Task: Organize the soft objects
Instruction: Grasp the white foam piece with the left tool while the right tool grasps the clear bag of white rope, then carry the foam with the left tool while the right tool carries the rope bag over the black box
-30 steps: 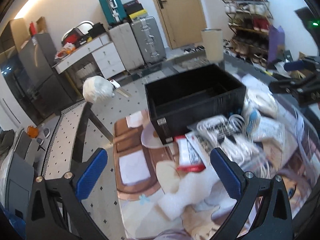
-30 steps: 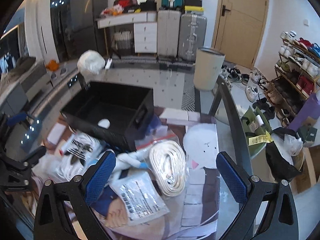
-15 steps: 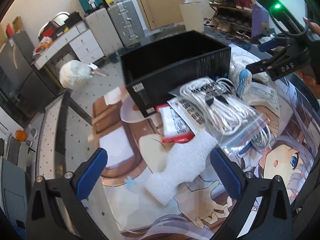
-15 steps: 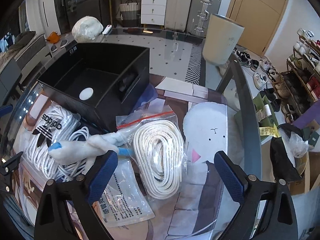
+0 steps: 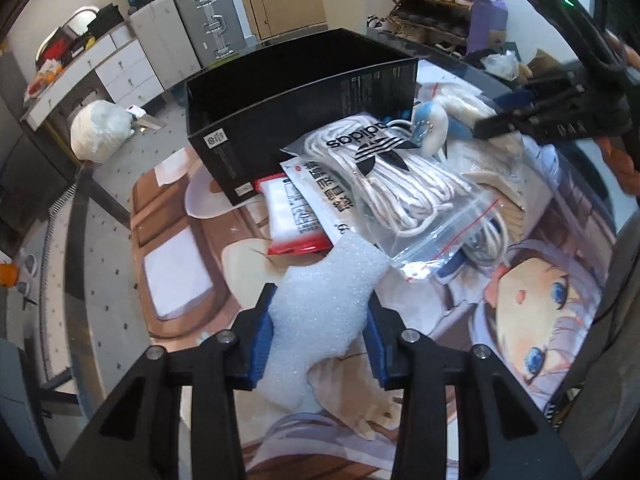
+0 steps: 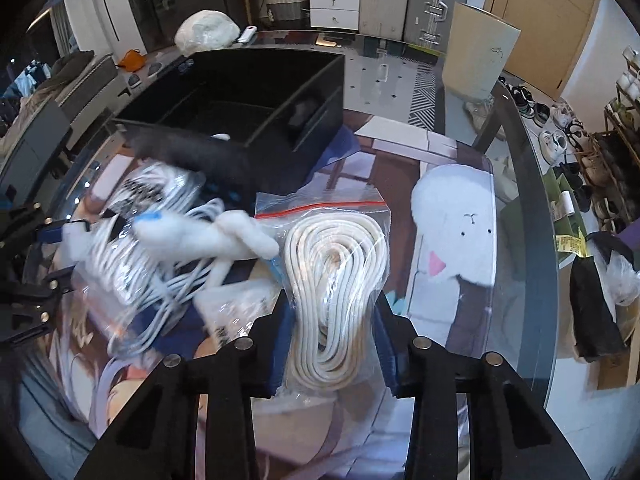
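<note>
**Both claws gripping soft items beside the black box**

The left claw (image 5: 320,336) is clenching the white foam piece (image 5: 324,312) between its blue pads, low over the tabletop (image 5: 540,320). Only this view is showing the red-edged packet (image 5: 292,220) and the bag of white cords (image 5: 392,184) leaning against the black box (image 5: 280,120).

The right claw (image 6: 332,344) is grasping the bagged coil of rope (image 6: 336,292). Only this view is showing the box interior (image 6: 224,108), the white plush toy (image 6: 208,236) lying just left of the bag, and the white cushion (image 6: 456,236) on its right.
</note>
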Tool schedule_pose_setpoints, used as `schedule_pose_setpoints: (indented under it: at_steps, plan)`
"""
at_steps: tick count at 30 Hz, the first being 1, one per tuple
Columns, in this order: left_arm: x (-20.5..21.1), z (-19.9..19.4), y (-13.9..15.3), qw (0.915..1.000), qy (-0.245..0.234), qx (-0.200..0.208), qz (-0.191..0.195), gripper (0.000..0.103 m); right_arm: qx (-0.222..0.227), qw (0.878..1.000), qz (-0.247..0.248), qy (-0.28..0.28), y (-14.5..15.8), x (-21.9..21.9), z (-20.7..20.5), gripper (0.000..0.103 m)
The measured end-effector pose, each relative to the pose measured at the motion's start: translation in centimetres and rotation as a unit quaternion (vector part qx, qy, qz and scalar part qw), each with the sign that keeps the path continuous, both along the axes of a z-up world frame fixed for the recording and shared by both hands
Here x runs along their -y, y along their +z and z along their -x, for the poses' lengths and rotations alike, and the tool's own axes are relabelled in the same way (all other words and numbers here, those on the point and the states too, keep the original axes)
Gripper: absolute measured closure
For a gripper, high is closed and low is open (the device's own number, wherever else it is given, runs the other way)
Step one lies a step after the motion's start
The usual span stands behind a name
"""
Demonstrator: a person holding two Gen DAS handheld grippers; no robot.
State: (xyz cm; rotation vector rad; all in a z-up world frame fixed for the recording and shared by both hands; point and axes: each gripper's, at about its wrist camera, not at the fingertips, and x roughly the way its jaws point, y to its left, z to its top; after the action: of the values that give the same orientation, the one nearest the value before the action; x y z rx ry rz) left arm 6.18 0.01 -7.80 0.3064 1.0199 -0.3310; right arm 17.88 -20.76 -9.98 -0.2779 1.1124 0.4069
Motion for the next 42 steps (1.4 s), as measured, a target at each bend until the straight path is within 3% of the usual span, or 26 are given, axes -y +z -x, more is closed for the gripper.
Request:
schedule_pose_setpoints:
  at_steps: [6, 9, 27, 35, 42]
  plan:
    - [-0.1, 0.3, 0.2, 1.0000, 0.003, -0.003, 0.008, 0.064, -0.005, 1.000, -0.007, 0.014, 0.5, -0.3, 2.3, 0.067]
    - [-0.5, 0.5, 1.0, 0.9996, 0.012, 0.027, 0.000, 0.064, -0.001, 1.000, -0.012, 0.013, 0.8, -0.2, 3.0, 0.069]
    - [-0.8, 1.5, 4.0, 0.9924, 0.021, 0.115, 0.039, 0.064, 0.101, 0.991, -0.083, 0.012, 6.1, -0.1, 6.3, 0.071]
    - [-0.5, 3.0, 5.9, 0.9781, 0.040, 0.194, 0.064, 0.064, 0.168, 0.978, -0.122, 0.032, 8.0, -1.2, 8.8, 0.071]
    - [-0.7, 3.8, 7.1, 0.9652, 0.061, 0.236, 0.095, 0.064, 0.232, 0.962, -0.141, 0.033, 9.2, -2.0, 11.1, 0.071]
